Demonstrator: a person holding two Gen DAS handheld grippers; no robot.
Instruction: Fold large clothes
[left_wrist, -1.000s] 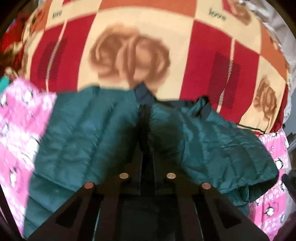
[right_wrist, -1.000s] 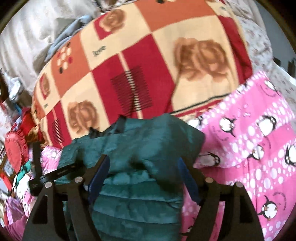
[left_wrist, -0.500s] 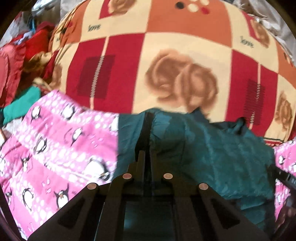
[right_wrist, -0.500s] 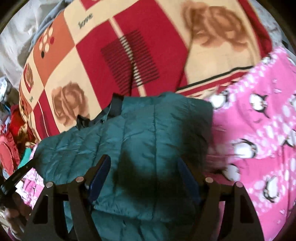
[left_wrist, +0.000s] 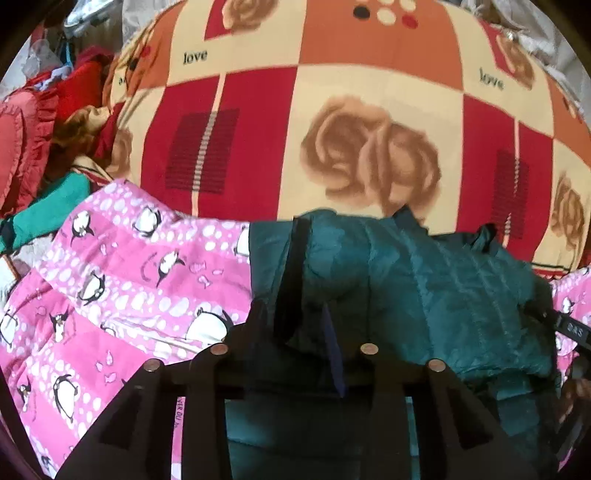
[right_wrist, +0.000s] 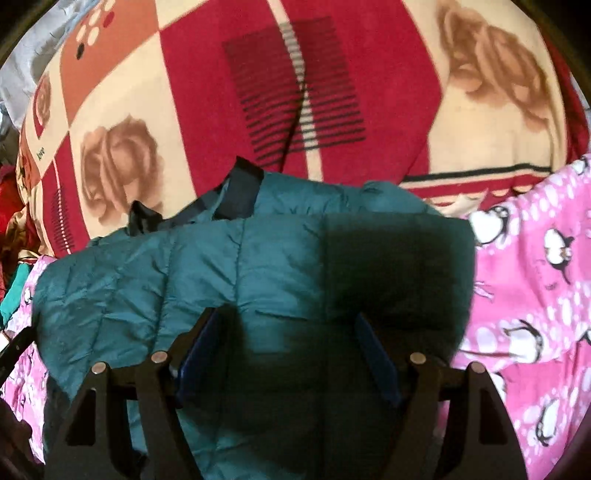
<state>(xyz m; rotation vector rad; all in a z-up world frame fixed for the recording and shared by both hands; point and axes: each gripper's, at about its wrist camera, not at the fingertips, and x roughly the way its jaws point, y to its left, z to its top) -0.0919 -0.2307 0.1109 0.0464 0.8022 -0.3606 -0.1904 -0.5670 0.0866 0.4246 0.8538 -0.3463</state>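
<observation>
A teal quilted puffer jacket (left_wrist: 424, 288) lies folded on a pink penguin-print blanket (left_wrist: 129, 280). It also fills the middle of the right wrist view (right_wrist: 229, 266), dark collar trim at its far edge. My left gripper (left_wrist: 295, 332) is open, its fingers spread around the jacket's left folded edge with the dark zipper band between them. My right gripper (right_wrist: 288, 332) is open and hovers low over the jacket's right half, its blue pads (right_wrist: 199, 347) apart, casting a shadow on the fabric.
A red, cream and orange rose-print blanket (left_wrist: 332, 129) lies beyond the jacket, also in the right wrist view (right_wrist: 295, 92). Red cushions and a green cloth (left_wrist: 55, 199) pile at far left. The pink blanket (right_wrist: 535, 295) extends to the right.
My left gripper carried the jacket's left side over to the right and then opened, letting go of it. My right gripper stayed open and came lower over the jacket.
</observation>
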